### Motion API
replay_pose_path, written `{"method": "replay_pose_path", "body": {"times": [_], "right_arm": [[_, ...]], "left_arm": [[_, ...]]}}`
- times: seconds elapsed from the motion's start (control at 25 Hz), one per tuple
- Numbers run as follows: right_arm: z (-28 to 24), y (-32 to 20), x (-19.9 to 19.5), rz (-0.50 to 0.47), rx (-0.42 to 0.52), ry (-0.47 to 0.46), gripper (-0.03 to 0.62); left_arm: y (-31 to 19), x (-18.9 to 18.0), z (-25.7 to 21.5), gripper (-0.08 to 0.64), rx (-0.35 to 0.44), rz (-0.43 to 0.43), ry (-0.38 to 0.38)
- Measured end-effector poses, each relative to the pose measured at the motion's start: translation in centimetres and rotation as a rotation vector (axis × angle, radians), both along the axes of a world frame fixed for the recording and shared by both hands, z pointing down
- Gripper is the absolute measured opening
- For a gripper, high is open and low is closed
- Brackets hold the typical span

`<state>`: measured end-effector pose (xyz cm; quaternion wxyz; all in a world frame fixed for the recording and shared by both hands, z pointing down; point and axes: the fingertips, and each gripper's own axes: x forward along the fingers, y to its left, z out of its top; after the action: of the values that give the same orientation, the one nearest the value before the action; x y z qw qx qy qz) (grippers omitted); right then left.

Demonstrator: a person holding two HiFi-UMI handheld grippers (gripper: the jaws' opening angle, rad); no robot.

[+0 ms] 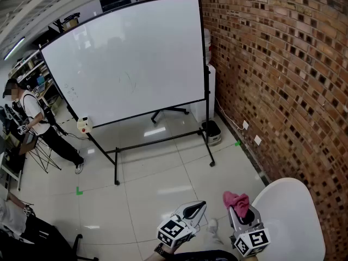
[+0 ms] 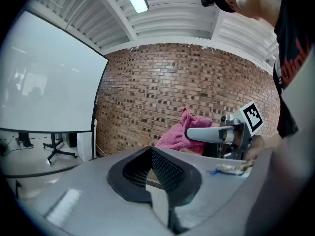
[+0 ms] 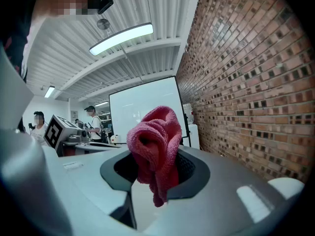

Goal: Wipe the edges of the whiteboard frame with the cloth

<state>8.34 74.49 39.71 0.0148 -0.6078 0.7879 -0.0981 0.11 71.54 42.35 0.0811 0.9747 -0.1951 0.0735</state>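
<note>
Firstly, cloth [image 3: 153, 144]: pink, judged soft, light and limp. It was pinched at its bunched middle in my right gripper [image 3: 156, 177]. My left gripper [image 2: 155, 173] was closed and empty. The whiteboard [image 1: 125, 64] stood at eleven o'clock, well apart.

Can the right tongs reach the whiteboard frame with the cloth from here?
Probably not yet. The right tongs, shut on the pink cloth, are well short of the whiteboard frame; only floor lies between, so stepping closer should do.
</note>
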Motion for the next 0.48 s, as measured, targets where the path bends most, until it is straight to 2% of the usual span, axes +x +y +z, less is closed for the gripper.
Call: {"method": "replay_pose_path", "body": {"times": [0.08, 0.24, 0.48], "right_arm": [[-0.5, -3.2, 2.4, -0.003, -0.011, -0.006, 0.132], [-1.9, -10.1, 6.1, -0.029, 0.023, 0.001, 0.132], [-2.1, -19.2, 10.5, -0.060, 0.045, -0.005, 0.132]], "left_arm": [[-3.0, 2.9, -0.8, 0.000, -0.002, -0.005, -0.001], [-9.6, 7.5, -2.4, 0.000, 0.018, -0.027, 0.004], [-18.8, 11.0, -2.8, 0.000, 0.038, -0.120, 0.000]]}}
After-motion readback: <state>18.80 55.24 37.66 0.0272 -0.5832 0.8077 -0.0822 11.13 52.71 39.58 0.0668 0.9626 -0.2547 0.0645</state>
